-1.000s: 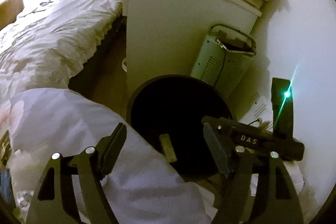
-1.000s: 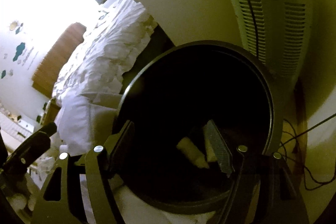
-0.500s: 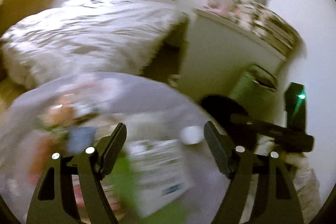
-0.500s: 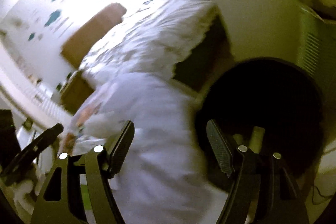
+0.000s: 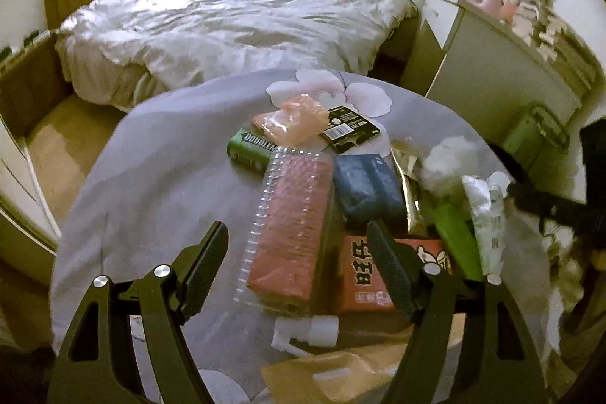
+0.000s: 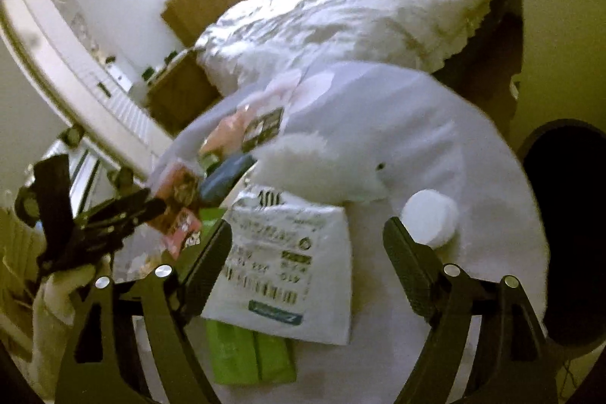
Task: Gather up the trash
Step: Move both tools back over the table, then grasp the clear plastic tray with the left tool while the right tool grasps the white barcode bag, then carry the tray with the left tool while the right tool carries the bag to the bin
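Trash lies piled on a round table under a grey flowered cloth (image 5: 170, 154). My left gripper (image 5: 297, 233) hovers over a clear bottle with a pink label (image 5: 295, 192). Its jaws are closing, the pads apart from the bottle. Beside the bottle lie a blue packet (image 5: 365, 188), a red box (image 5: 363, 275), a green gum box (image 5: 250, 150) and an orange bag (image 5: 291, 122). My right gripper (image 6: 308, 230) hangs above a white mailer bag (image 6: 288, 264) and a green packet (image 6: 250, 354), jaws opening and holding nothing. A white round lid (image 6: 430, 218) lies by its right finger.
The black bin (image 6: 564, 214) stands on the floor right of the table. A bed (image 5: 235, 14) with a white quilt fills the space behind. A white cabinet (image 5: 492, 63) and a green heater (image 5: 538, 135) stand at the right. White fluff (image 6: 322, 169) lies mid-table.
Both grippers swung away from the black bin to the left, over the table with the trash. The right jaws stand wider than before.
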